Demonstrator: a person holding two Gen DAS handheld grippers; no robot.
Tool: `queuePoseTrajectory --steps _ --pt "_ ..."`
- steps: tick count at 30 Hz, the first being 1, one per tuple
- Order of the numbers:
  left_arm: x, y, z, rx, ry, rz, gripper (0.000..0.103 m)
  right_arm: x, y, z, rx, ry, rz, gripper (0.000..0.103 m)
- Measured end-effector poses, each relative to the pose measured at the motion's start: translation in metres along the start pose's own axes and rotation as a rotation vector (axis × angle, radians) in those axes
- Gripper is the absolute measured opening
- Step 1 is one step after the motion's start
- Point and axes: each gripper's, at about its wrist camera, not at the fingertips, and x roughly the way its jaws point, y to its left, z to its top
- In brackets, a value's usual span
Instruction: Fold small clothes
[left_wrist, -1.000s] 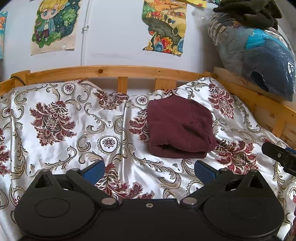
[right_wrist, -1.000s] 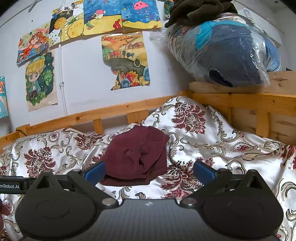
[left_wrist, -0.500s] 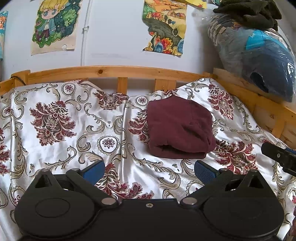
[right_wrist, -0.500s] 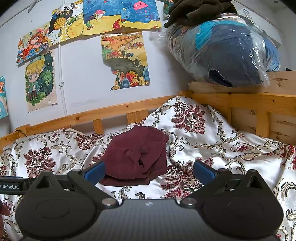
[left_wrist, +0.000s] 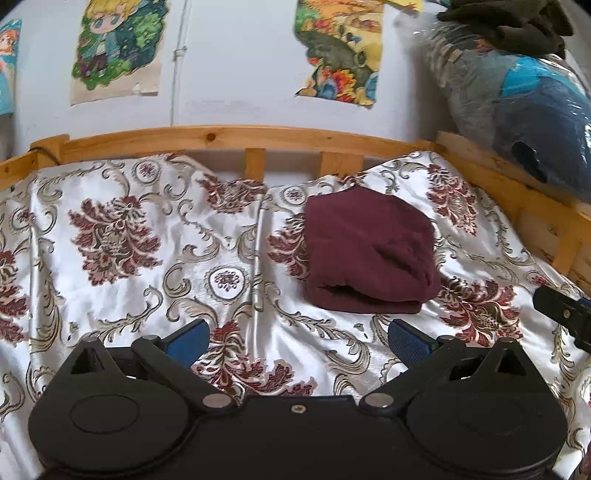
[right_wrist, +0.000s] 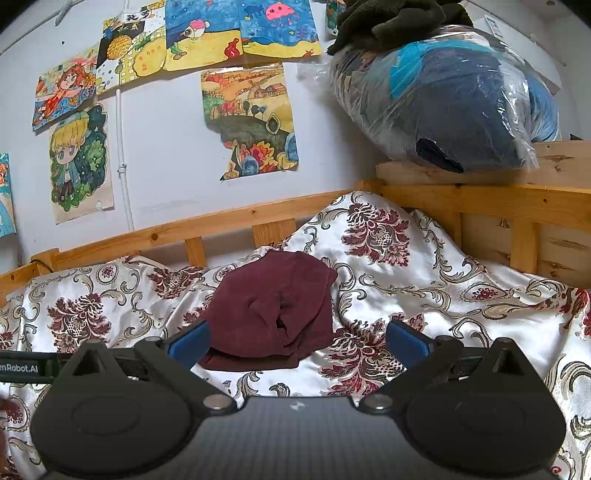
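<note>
A maroon garment lies folded into a compact bundle on the bedspread, a glossy white cloth with red floral and grey scroll patterns. In the left wrist view the bundle sits at about 1 o'clock from the left gripper, well ahead of its fingertips and not touching them; its layered folded edge faces the camera. In the right wrist view the same garment sits at about 11 o'clock from the right gripper, with the left blue pad overlapping its near corner in the picture, though contact cannot be told.

Both grippers have their jaws spread wide, blue pads far apart, with nothing between them. Each hangs low over the bedspread.

At 3 o'clock in the left wrist view a black part of the right gripper shows at the frame's edge. At 9 o'clock in the right wrist view a black bar of the left gripper with white lettering shows.

A wooden rail runs behind the bed at 12 o'clock. Drawings hang on the white wall. At 1 to 2 o'clock a plastic bag of dark blue fabric rests on a wooden ledge, with a dark cloth on top.
</note>
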Motion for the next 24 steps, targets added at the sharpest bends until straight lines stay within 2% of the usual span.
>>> queuePoseTrajectory --steps 9,24 --pt "-0.001 0.0059 -0.0001 -0.039 -0.004 -0.005 0.102 0.0 0.0002 -0.0001 0.002 0.003 -0.002 0.103" --pt "0.0002 0.0031 -0.0034 0.002 -0.018 0.015 0.102 0.0006 0.008 -0.0016 -0.007 0.014 0.001 0.103"
